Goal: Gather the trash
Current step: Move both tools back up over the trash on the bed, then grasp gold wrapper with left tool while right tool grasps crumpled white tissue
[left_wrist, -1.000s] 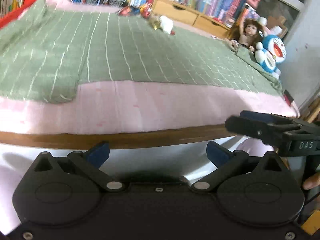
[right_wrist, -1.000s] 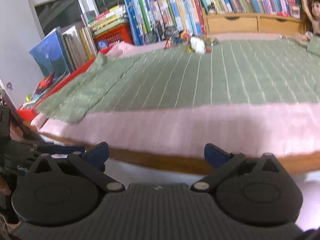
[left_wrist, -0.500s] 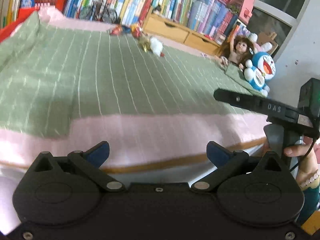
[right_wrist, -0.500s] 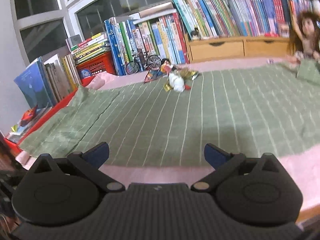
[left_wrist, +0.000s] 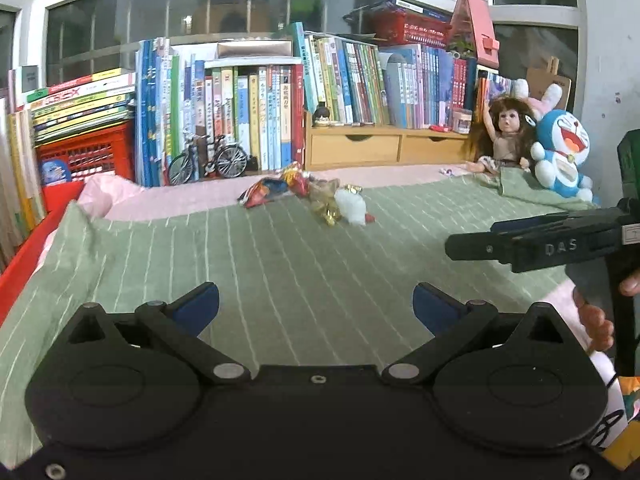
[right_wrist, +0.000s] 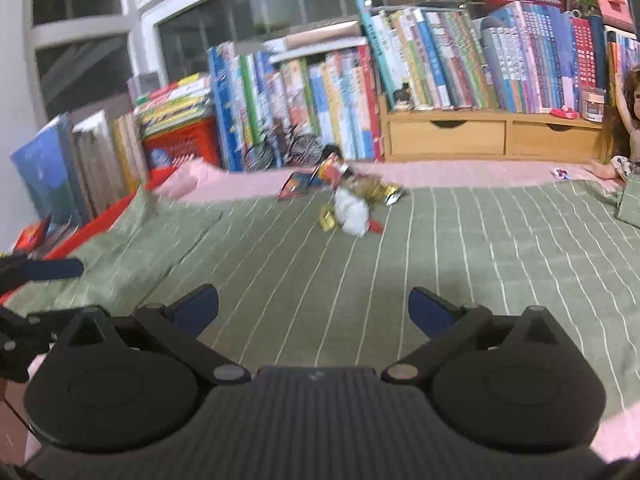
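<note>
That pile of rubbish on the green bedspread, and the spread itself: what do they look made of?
The white lump looks like crumpled tissue, matte and soft. The gold scraps look like shiny foil, and the red-blue wrapper like glossy printed plastic. The green bedspread seems woven cloth, matte, folding softly at its edges.

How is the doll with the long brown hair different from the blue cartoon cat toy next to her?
The doll has long brown hair and a person's shape; the blue cat plush is round, blue and white, with no hair. The doll raises one arm up; the blue cat plush keeps both arms low. The doll's mouth is closed; the blue cat plush has a wide open red mouth. Both sit side by side at the far right end of the green blanket.
</note>
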`<state>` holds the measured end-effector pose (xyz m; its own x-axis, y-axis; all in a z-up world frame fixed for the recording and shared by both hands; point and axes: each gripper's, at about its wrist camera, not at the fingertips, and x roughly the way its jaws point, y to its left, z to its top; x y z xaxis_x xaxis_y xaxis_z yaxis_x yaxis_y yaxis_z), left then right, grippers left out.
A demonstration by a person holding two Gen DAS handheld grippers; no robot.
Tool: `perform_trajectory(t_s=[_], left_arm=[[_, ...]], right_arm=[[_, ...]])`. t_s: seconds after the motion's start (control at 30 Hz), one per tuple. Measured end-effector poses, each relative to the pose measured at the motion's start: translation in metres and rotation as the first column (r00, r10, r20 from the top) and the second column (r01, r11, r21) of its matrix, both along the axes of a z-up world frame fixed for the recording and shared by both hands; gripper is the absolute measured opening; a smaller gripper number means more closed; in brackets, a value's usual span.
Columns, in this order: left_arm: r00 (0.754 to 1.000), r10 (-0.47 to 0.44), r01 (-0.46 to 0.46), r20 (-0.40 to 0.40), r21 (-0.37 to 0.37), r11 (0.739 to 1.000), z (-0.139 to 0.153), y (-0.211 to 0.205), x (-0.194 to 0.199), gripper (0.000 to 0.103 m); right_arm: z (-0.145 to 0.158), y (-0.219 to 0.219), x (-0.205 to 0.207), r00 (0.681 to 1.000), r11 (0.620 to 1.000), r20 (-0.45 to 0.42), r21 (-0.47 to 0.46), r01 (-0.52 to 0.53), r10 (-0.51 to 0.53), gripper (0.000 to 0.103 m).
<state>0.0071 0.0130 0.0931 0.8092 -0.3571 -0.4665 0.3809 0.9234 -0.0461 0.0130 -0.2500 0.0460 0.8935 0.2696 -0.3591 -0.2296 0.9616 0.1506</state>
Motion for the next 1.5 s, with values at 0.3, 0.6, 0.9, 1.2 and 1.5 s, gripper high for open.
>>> perform_trajectory(t_s=[0.3,0.6,0.9,1.2,1.5], left_arm=[[1.000,0.003,-0.003,0.008,-0.036,0.999,0.001,-0.013,0.075,0.103],[0.998,-0.052,0.055,-0.039,0.059,0.997,-0.015,-0.040,0.148,0.103],[0.991,-0.096,0.112,-0.093,0.192,0.975,-0.036,-0.064,0.205,0.103],[0.980,-0.168,0.192,-0.110,0.273,0.943,-0.057,-0.090,0.245,0.103],[0.978,-0.197,0.208,-0.067,0.231,0.951,-0.075,-0.117,0.271,0.103]], right_arm=[[0.001,-0.013,0.076,0.999,0.999,-0.029,-0.021,0.035,-0.036,0.103],[-0.002,0.014,0.140,0.999,0.966,-0.019,-0.255,-0.048,0.044,0.097],[-0.016,0.019,0.182,0.993,0.952,-0.060,-0.285,-0.116,0.103,0.068],[-0.020,0.014,0.192,0.989,0.959,-0.022,-0.244,-0.144,0.143,0.036],[-0.003,-0.029,0.182,0.996,0.990,0.044,-0.119,-0.076,0.081,0.034]])
